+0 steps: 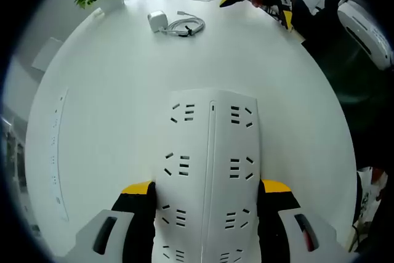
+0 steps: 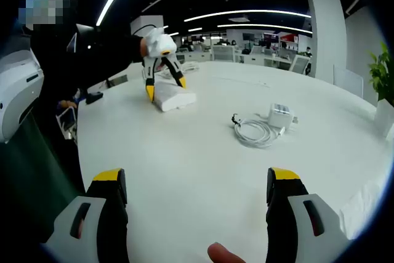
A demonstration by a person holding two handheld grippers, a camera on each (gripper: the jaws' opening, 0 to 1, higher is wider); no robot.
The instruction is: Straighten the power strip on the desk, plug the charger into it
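Seemingly left gripper (image 1: pixel 206 192) clasps power strip (image 1: pixel 206 170).

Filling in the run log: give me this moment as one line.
left gripper: shut on power strip | right gripper: open, empty | charger: on desk, cable coiled, unplugged

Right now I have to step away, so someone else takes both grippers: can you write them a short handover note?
Left gripper: shut on the power strip, gripping it across its width on the desk.
Right gripper: open, holding nothing, low over the desk.
Charger with its coiled cable lies on the desk beyond the strip, not plugged in.
Done: strip gripped. Whether it is straight yet, I cannot tell.
Left: finish straightening, pick up the charger, plug it in.
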